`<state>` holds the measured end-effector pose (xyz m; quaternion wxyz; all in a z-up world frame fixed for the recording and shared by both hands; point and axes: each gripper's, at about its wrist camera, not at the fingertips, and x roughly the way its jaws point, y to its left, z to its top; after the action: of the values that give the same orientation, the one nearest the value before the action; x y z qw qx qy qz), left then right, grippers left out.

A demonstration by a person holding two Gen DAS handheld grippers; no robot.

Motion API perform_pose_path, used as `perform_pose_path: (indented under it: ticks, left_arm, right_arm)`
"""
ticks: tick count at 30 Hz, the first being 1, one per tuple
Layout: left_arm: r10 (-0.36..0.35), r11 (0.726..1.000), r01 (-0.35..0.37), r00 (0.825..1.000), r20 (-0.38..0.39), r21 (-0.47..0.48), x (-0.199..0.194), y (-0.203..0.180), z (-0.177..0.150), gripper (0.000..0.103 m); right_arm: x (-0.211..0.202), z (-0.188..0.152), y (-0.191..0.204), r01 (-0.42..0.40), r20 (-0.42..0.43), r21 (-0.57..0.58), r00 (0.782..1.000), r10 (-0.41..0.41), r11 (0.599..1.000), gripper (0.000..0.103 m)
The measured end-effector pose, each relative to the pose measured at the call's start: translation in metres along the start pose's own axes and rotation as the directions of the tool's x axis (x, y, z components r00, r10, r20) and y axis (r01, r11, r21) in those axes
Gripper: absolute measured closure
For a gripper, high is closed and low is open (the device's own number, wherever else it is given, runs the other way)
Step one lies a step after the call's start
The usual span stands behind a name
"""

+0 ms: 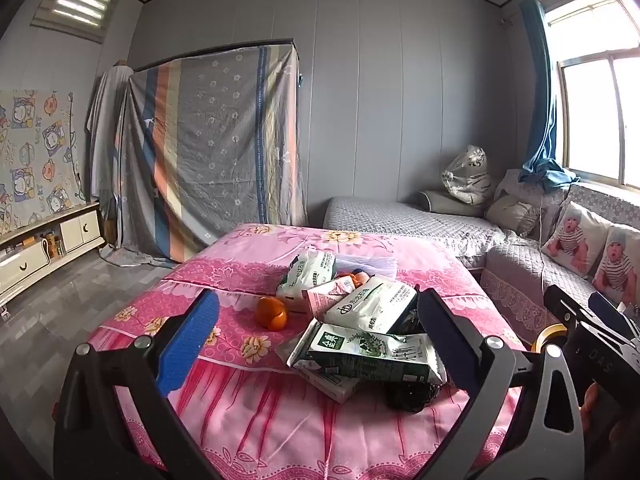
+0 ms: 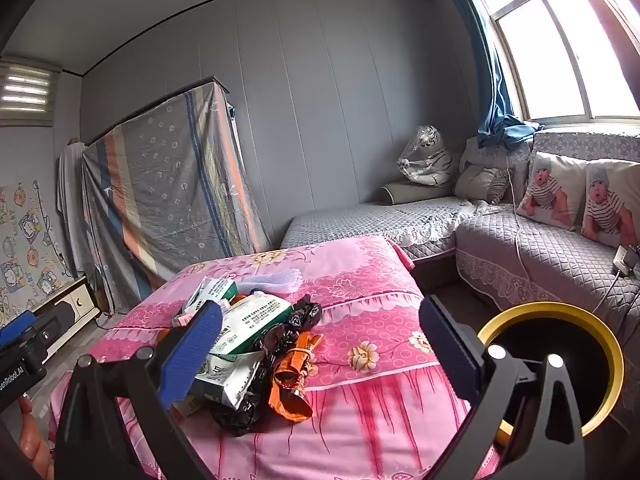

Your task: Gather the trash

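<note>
Though heaped, trash (image 1: 362, 320): crumpled cartons, wrappers.

Wrapper heap (image 1: 368, 320) piled on pink cloth; orange peel (image 1: 272, 313) beside; yellow-rimmed bin (image 2: 560, 360) nearby.

Grey panelled walls (image 1: 400, 100), grey ceiling, grey tile floor (image 1: 60, 300). Bright window (image 2: 560, 40) on the right w/ blue curtain (image 1: 540, 100); small blind (image 1: 80, 0) top left. Grey quilted L-sofa (image 2: 540, 260) under the window, baby-print cushions (image 2: 580, 200). Striped sheet (image 1: 208, 152) draped over a tall frame at the back. White low cabinet (image 1: 40, 252) along the left wall.
</note>
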<state>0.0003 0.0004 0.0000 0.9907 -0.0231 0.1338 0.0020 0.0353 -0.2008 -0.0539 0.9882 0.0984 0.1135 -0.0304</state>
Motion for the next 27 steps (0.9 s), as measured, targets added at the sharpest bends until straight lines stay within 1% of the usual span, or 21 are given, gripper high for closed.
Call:
perform_pose_path:
  ticks: [1,7,14,15,27]
  left_arm:
    - [-0.001,1.000,0.001,1.000,0.000,0.002,0.000,0.000,0.000,0.008]
    - [-0.010,1.000,0.010,1.000,-0.012,-0.004,0.005,-0.001,-0.003,0.008]
    - [-0.017,1.000,0.017,1.000,-0.014,-0.002,0.006,0.000,-0.006,0.008]
    - [-0.019,1.000,0.019,1.000,-0.015,-0.001,0.007,0.000,-0.007,0.008]
    - [-0.023,1.000,0.023,1.000,-0.017,-0.001,0.008,0.001,-0.010,0.008]
  right_arm:
    - [0.001,0.000,0.000,0.002,-0.012,0.007,1.000,-0.002,1.000,0.008]
    - [0.002,0.001,-0.002,0.004,-0.009,0.006,1.000,-0.004,1.000,0.008]
    - [0.001,0.000,0.003,0.007,-0.010,0.002,1.000,-0.007,1.000,0.008]
    - [0.003,-0.003,-0.001,0.008,-0.012,0.003,1.000,-0.008,1.000,0.008]
    - [0.004,-0.003,-0.001,0.009,-0.017,0.007,1.000,-0.009,1.000,0.008]
